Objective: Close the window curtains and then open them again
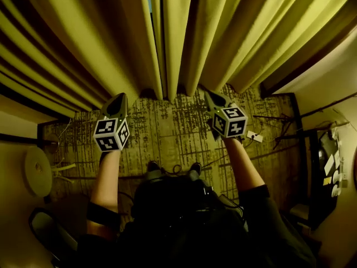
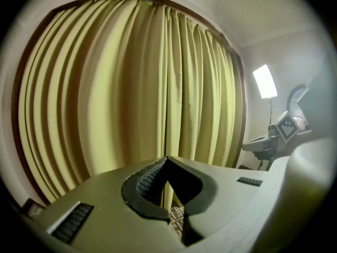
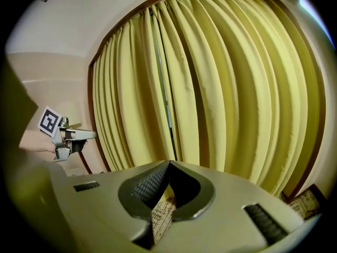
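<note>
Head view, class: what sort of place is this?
Probably a furnished indoor room, perhaps a bedroom or hotel room: floor-length yellow curtains, a patterned carpet and a lit lamp on a stand.

Drawn curtains (image 1: 178, 38) block the front; carpet strip (image 1: 167, 128) before them is free; cables (image 1: 277, 128) clutter the right

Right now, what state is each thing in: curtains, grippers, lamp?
curtains: drawn together, thin slit at the meeting edges.
left gripper: shut, empty, clear of the curtains.
right gripper: shut, empty, clear of the curtains.
lamp: lit.
</note>
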Available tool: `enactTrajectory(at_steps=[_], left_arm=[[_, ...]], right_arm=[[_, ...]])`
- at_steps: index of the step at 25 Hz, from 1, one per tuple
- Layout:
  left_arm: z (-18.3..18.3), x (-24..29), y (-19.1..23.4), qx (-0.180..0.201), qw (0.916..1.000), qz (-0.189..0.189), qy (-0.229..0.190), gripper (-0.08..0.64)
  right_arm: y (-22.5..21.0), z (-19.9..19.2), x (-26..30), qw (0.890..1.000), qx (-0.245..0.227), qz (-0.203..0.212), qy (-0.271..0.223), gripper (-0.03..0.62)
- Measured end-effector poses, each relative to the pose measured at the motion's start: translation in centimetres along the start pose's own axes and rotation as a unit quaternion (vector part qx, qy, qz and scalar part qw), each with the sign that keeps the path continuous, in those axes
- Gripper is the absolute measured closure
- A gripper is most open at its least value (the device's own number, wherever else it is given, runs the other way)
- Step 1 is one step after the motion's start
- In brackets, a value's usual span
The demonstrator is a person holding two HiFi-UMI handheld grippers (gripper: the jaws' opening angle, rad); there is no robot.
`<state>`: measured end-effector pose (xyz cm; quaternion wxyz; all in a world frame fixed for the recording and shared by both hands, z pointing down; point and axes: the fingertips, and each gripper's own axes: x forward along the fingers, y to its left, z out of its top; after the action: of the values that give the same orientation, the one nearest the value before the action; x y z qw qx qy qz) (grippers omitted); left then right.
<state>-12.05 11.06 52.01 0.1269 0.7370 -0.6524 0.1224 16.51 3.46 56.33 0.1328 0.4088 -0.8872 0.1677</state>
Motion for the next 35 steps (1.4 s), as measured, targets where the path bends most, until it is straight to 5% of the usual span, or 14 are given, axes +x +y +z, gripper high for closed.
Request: enactTrajectory(at_steps=[7, 35], left_arm=[[-0.8, -1.2, -1.1, -0.012, 0.9997, 0.019, 0.005, 0.560], [-3.1, 0.7, -1.7, -0.027, 0.9993, -0.012, 0.022, 0.560]], right_arm=[[-2.5, -0.7, -2.3, 1.000, 0.016, -0.003, -0.010, 0.591], [-3.3, -1.5, -2.1, 0.999, -0.005, -0.023, 0.022, 0.592]])
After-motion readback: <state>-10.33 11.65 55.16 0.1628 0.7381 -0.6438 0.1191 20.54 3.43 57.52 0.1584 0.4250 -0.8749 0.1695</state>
